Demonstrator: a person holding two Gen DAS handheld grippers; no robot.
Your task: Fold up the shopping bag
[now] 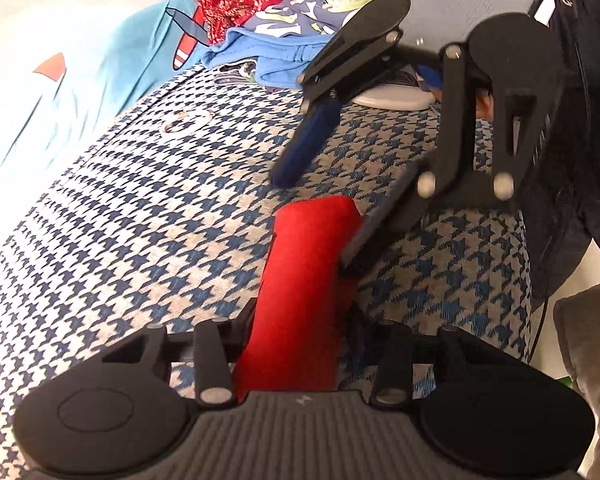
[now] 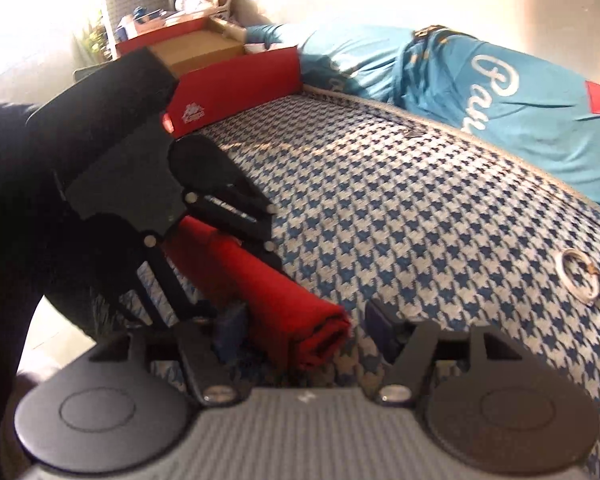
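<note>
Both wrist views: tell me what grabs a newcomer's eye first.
The red folded bag, rolled into a narrow bundle, lies on the blue-and-white houndstooth cushion, with both grippers at it. Behind the cushion lies a turquoise shirt with white lettering, and a small metal ring rests on the pattern.

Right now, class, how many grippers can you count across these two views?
2. The left gripper straddles one end of the rolled red bag; the right gripper straddles its other end, with its jaws open. No other gripper shows, and none seems hidden.
</note>
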